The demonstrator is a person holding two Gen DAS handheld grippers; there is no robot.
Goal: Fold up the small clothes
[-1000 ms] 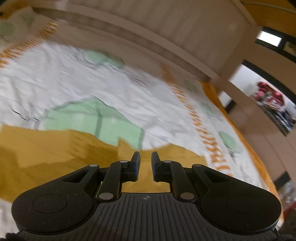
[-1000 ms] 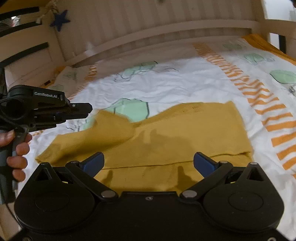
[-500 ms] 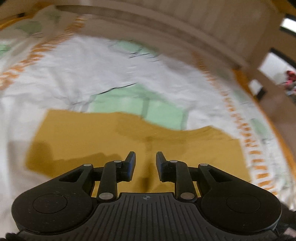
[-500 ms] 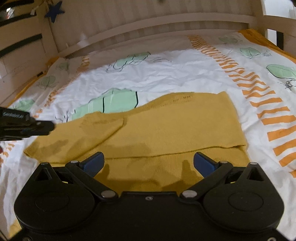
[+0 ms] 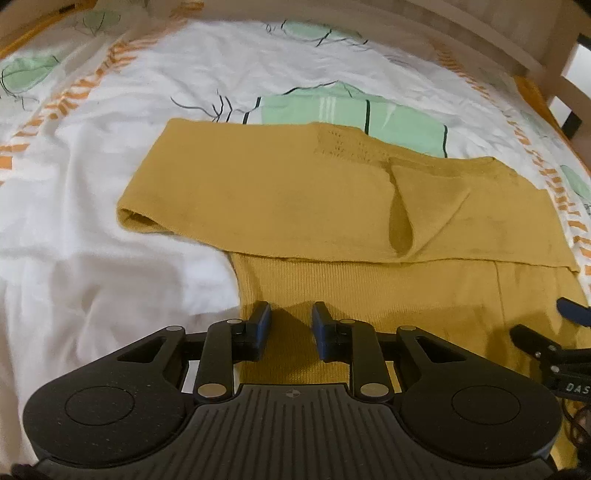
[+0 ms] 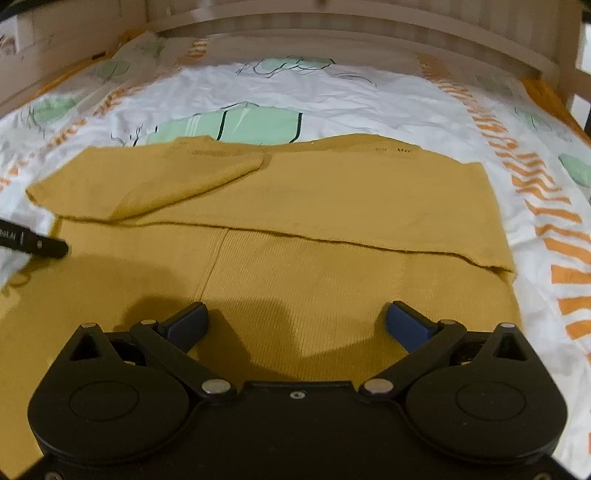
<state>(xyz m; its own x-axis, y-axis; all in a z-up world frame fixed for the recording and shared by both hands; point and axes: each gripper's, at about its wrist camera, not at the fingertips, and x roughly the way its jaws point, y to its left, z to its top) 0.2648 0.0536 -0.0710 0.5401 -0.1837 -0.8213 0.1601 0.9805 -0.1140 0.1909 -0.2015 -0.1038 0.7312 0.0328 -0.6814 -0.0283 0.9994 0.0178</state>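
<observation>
Sweater [image 5: 280,192], mustard knit, lies flat on the bedsheet [image 5: 92,258]. We see its far part already doubled over toward us: a folded edge runs across the sweater, and the ribbed hem band [image 6: 295,273] shows bare on our side of that edge. A sleeve [image 6: 140,181] is laid inward across the folded layer, cuff end at the sweater's left. One small loose pucker sits on the top layer, seen from the left wrist.

We judge the job partly done: sleeve in, one crosswise fold made. Left to do, by our reading: bring the hem side up or fold once more into a compact packet, and smooth the pucker.

Left gripper [image 5: 290,326] hovers over the hem band at the sweater's near left corner, jaws a narrow gap apart, nothing between them. Right gripper [image 6: 295,325] hovers over the hem band nearer the sweater's right side, jaws spread wide, holding nothing. Whether either tip touches the knit we cannot tell.

Beyond the sweater: green print patches and orange stripes on the sheet, then a pale slatted bed rail [image 6: 351,33].
</observation>
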